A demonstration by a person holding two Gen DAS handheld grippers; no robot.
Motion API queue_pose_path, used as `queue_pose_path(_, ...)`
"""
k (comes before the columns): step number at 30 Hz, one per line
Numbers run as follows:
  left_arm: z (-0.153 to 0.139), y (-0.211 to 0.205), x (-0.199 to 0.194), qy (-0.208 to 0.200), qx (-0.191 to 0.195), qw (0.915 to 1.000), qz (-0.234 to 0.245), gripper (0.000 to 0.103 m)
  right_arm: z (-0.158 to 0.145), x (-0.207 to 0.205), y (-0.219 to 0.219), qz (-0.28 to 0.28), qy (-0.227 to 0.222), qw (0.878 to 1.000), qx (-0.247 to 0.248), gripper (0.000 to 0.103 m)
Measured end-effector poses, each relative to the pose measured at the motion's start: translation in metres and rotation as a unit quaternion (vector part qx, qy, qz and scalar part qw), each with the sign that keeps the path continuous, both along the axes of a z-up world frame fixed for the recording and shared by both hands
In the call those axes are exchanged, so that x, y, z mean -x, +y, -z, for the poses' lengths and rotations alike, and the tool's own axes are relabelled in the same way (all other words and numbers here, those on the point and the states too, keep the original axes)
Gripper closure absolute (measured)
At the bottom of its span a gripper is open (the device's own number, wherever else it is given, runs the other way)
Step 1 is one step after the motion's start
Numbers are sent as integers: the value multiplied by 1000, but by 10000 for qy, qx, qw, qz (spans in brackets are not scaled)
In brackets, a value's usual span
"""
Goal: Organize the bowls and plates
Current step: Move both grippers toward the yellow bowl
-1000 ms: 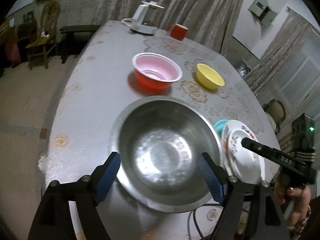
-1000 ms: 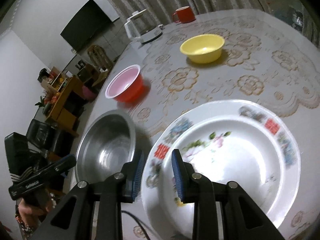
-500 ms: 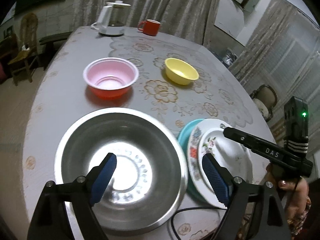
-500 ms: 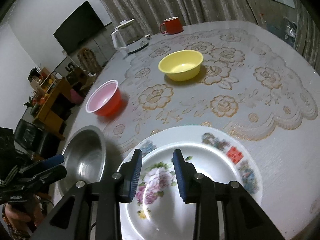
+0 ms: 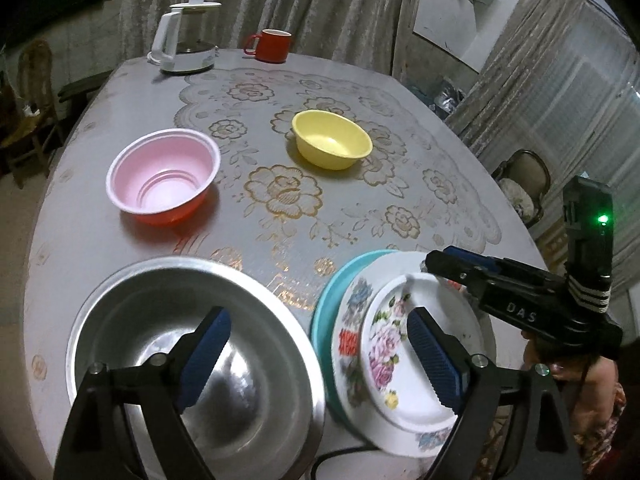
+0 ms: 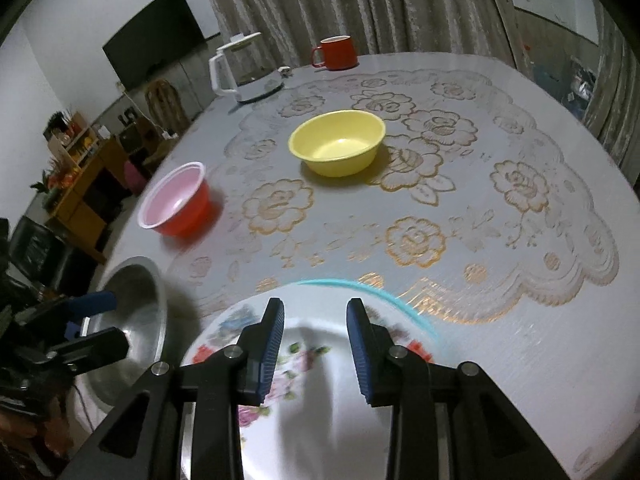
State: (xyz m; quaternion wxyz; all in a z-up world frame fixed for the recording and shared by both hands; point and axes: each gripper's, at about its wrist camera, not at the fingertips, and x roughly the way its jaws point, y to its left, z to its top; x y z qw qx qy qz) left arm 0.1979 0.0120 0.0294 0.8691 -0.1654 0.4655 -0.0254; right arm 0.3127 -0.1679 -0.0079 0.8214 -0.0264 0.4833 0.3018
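Observation:
A steel bowl (image 5: pixel 192 360) (image 6: pixel 132 312) sits at the table's near left. Beside it a floral plate (image 5: pixel 384 344) (image 6: pixel 312 360) lies on a teal plate (image 5: pixel 332 292) (image 6: pixel 400 300). Farther back stand a pink-lined red bowl (image 5: pixel 164 176) (image 6: pixel 176 200) and a yellow bowl (image 5: pixel 332 144) (image 6: pixel 336 144). My left gripper (image 5: pixel 318 316) (image 6: pixel 96 324) hovers above the gap between steel bowl and plates; its jaws are opening and hold nothing. My right gripper (image 6: pixel 315 308) (image 5: pixel 440 264) hangs over the floral plate, slightly open, with nothing between its pads.
A white kettle (image 5: pixel 180 40) and a red mug (image 5: pixel 272 46) stand at the far edge of the round table (image 5: pixel 440 168), which has a lace-pattern cloth. Chairs, a cabinet and curtains surround it. A cable trails at the near edge.
My left gripper has moved right, off the steel bowl toward the plates, and its jaws have widened. My right gripper has drawn back over the floral plate, which no longer sits between its pads.

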Motion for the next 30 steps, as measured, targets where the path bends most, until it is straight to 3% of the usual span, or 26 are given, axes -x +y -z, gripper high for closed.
queue_pose_path(10, 3, -8, -31, 126, 74, 9999, 5, 10, 0, -30, -7, 118, -101, 9996, 239, 70)
queue_pose_path(30, 18, -1, -100, 504, 218, 9979, -354, 9, 32, -96, 4, 93, 64, 9975, 702, 70)
